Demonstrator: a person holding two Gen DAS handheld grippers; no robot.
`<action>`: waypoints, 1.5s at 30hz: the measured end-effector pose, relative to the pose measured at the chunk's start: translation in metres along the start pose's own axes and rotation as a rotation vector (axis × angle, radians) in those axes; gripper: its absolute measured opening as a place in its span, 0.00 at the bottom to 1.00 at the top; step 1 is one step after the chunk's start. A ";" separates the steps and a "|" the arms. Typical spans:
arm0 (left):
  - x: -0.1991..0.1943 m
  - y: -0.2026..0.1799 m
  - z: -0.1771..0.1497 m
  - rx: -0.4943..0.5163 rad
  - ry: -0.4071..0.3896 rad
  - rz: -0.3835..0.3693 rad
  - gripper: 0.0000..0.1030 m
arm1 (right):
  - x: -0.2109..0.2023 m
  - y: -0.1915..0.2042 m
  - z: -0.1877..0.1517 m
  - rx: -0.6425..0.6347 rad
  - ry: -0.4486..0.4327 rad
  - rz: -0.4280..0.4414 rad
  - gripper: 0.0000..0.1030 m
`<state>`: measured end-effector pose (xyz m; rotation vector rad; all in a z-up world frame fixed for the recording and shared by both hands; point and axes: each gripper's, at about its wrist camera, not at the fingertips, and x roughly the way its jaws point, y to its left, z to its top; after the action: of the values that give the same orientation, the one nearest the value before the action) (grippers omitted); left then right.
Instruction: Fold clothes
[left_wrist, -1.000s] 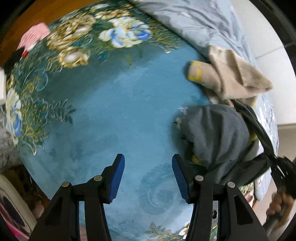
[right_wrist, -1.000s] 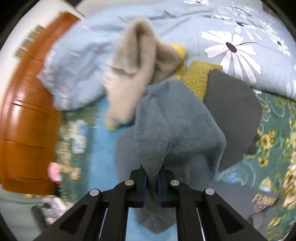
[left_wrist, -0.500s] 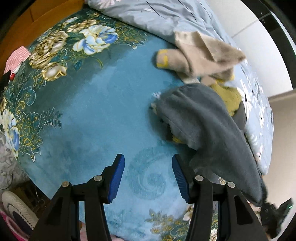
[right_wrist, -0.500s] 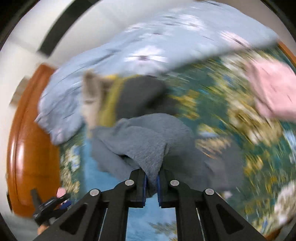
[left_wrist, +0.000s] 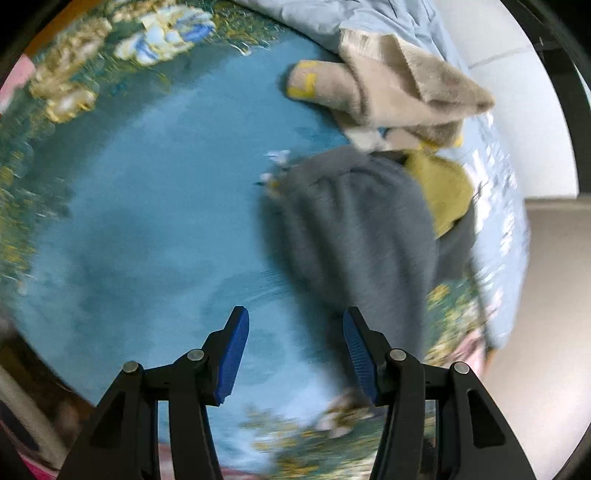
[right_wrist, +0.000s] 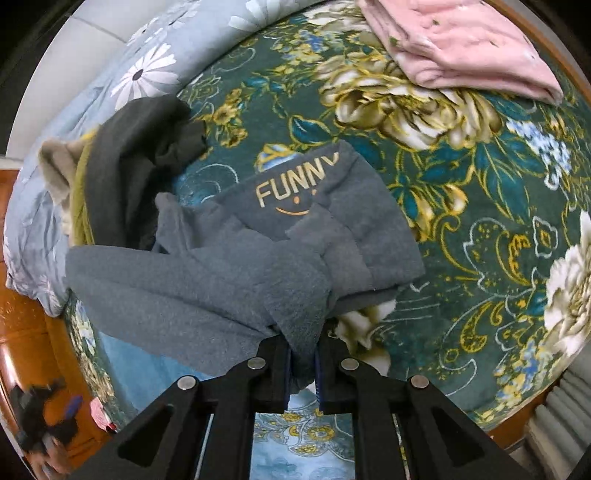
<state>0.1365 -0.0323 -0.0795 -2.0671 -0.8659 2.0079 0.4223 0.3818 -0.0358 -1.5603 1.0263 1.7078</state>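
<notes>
Right gripper (right_wrist: 302, 363) pinches grey garment (right_wrist: 236, 280) for spreading; left gripper (left_wrist: 293, 356), half-open and empty, hovers beside it.

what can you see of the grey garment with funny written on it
The grey garment looks like soft fleece, slate grey, with "FUNNY" and a smile printed in orange-yellow. It lies crumpled and partly spread on the floral bedspread, one bunched fold pinched in the shut right gripper. Its far edge rests against the pile holding a black garment. In the left wrist view it lies beside the open, empty left gripper, not touching it.
</notes>
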 end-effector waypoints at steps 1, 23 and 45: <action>0.006 -0.009 0.009 -0.026 0.007 -0.032 0.55 | 0.000 0.002 0.002 -0.009 0.003 -0.006 0.10; 0.079 -0.072 0.093 -0.156 0.013 -0.061 0.09 | -0.014 0.033 0.014 -0.063 0.011 -0.007 0.12; -0.029 0.242 -0.033 -0.395 -0.072 0.022 0.08 | 0.053 0.089 -0.074 -0.119 0.231 -0.082 0.13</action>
<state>0.2434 -0.2362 -0.1650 -2.2100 -1.3544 2.0680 0.3796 0.2693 -0.0762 -1.8844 0.9706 1.5855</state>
